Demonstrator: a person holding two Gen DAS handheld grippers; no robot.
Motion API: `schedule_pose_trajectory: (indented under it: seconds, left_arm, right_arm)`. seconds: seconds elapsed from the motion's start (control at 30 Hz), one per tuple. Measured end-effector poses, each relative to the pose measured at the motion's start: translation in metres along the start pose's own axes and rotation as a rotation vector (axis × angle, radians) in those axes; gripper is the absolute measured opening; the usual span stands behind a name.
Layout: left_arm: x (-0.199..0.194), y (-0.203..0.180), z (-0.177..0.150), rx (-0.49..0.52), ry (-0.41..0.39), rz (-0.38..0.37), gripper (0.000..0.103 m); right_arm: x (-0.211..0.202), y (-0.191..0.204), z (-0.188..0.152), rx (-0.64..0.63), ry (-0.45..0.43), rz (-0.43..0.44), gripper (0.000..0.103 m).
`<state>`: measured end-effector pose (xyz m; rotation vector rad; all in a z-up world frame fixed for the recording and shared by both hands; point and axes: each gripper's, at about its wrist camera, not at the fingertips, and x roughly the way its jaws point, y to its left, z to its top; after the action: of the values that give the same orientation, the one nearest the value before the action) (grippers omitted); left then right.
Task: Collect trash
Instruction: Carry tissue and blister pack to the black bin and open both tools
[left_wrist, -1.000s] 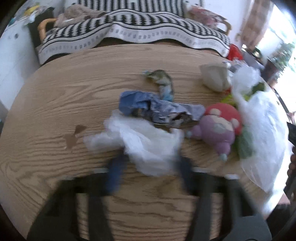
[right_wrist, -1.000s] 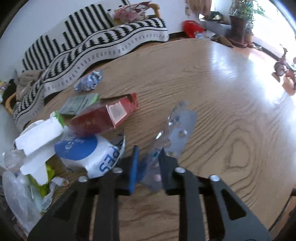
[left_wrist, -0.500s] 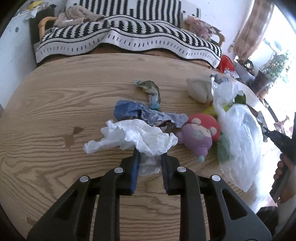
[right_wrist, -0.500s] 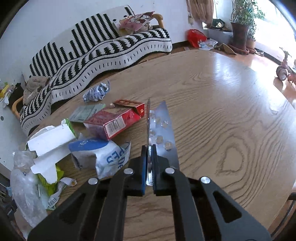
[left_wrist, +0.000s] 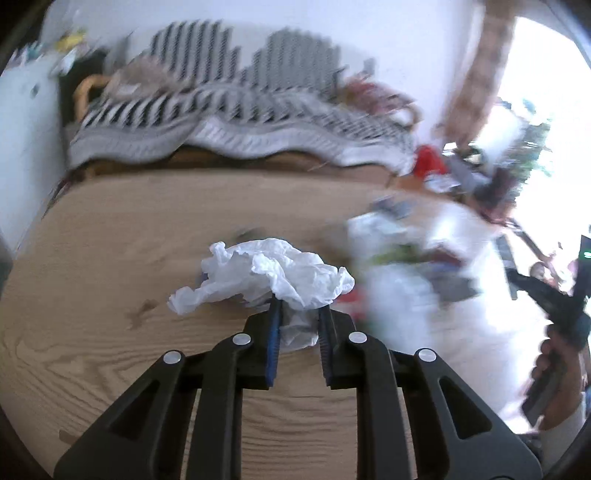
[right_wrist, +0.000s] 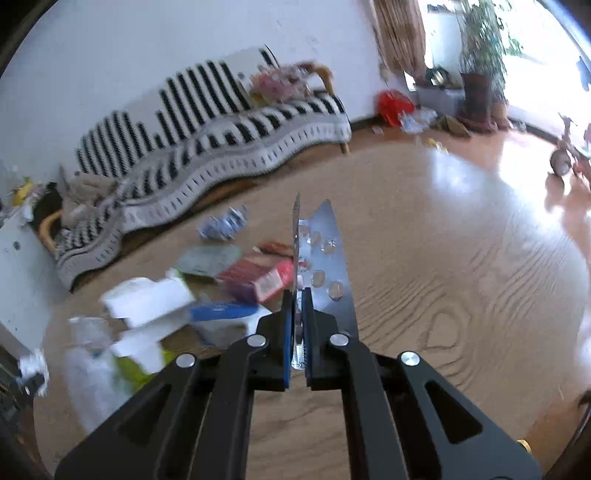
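Above the wooden table (left_wrist: 110, 229), we list: left gripper (left_wrist: 298, 317), jaws closing on crumpled white plastic (left_wrist: 273, 273); right gripper (right_wrist: 297, 314), clamped on blister pack (right_wrist: 325, 258), long axis pointing away; trash bag (left_wrist: 413, 295) lies between us, nearer left.

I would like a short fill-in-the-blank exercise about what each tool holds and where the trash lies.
1. The left tool grips a crumpled white ____.
2. The right tool pinches a silver pill ____.
3. The red box lies on the wooden ____.

Missing words: plastic bag; strip; table.
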<state>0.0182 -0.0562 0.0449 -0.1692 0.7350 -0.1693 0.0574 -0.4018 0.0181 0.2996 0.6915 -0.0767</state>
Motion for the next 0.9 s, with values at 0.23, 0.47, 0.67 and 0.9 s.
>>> schedule_pose_trajectory:
  seconds: [0.23, 0.47, 0.67, 0.9]
  left_arm:
    - [-0.038, -0.14, -0.021, 0.138, 0.031, -0.288, 0.017]
    - [-0.003, -0.282, -0.126, 0.27, 0.351, -0.495, 0.017]
    - [0.053, -0.334, -0.224, 0.374, 0.623, -0.463, 0.017]
    - [0.081, -0.342, -0.264, 0.418, 0.731, -0.431, 0.017]
  right_arm:
    - [-0.126, -0.061, -0.02, -0.053, -0.102, 0.021, 0.006]
    - [-0.197, -0.174, -0.089, 0.045, -0.005, -0.023, 0.006]
    - [-0.169, -0.251, -0.182, 0.21, 0.23, -0.05, 0.006]
    - [-0.14, -0.288, -0.236, 0.342, 0.36, -0.047, 0.006]
